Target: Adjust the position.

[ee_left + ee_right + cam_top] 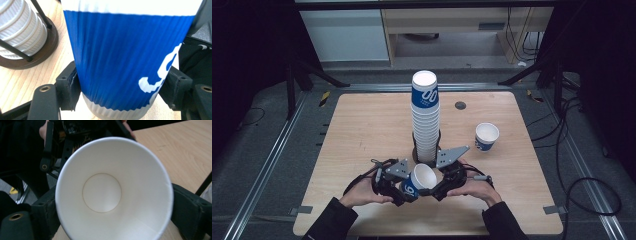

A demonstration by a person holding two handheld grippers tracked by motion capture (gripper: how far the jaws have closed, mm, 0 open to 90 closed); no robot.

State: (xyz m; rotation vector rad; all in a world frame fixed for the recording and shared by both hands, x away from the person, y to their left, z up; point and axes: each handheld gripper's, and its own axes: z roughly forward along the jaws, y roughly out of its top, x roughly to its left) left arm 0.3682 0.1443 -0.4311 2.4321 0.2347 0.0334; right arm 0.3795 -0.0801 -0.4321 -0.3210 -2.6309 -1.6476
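- High view: cup (421, 179) tilts near the tabletop's front edge, before the stack (426, 120), ready for a handover.
- Left gripper (398, 187) jaws clamp its blue wall.
- Right gripper (438, 189) jaws stand wide at the rim, not pressing.

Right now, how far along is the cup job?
Seemingly done: a lone cup stands apart on the table. In hand: the left hand-held gripper clamps the held cup, whose mouth sits between the right hand-held gripper jaws, grip unclear. Left: the tall stack in its holder.
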